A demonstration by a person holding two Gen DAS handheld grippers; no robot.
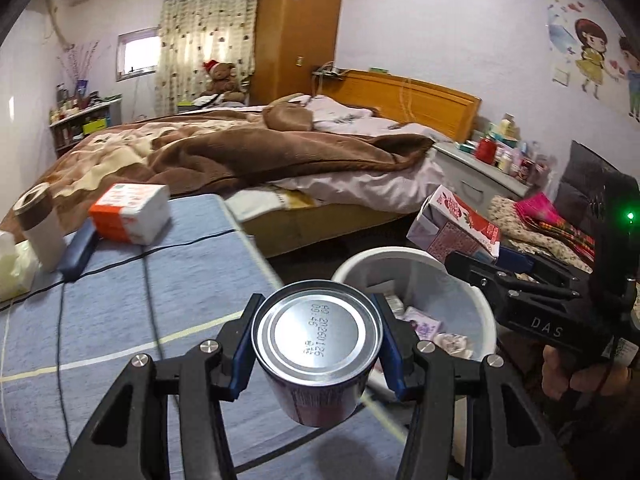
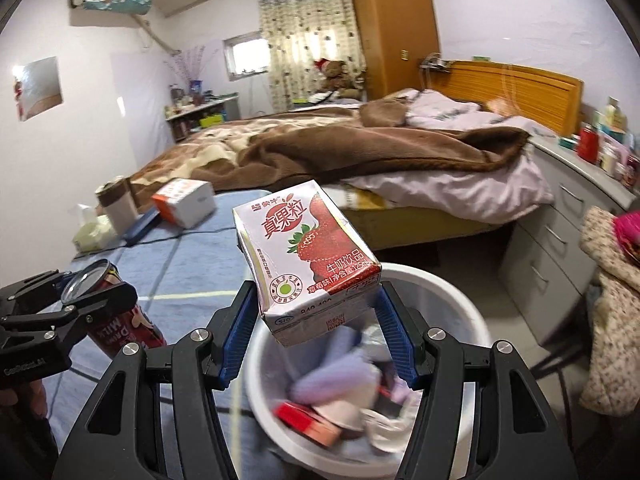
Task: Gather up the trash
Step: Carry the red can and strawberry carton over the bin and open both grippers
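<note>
My left gripper (image 1: 316,340) is shut on a drink can (image 1: 316,332), silver bottom facing the camera, held over the blue table edge just left of the white trash bin (image 1: 472,280). In the right wrist view the same can (image 2: 120,312) shows red at lower left, clamped in the left gripper (image 2: 96,292). My right gripper (image 2: 316,312) is shut on a strawberry milk carton (image 2: 308,252), held above the white bin (image 2: 452,292), which holds several wrappers and boxes. From the left wrist, the carton (image 1: 456,224) hangs over the bin's far rim in the right gripper (image 1: 460,252).
On the blue tablecloth (image 1: 168,280) lie a tissue pack (image 1: 128,212), a white cup with brown lid (image 1: 38,228), a dark blue case (image 1: 78,252) and black cables. A bed (image 1: 240,148) stands behind, grey drawers (image 2: 560,232) and a fabric-covered chair (image 2: 612,300) to the right.
</note>
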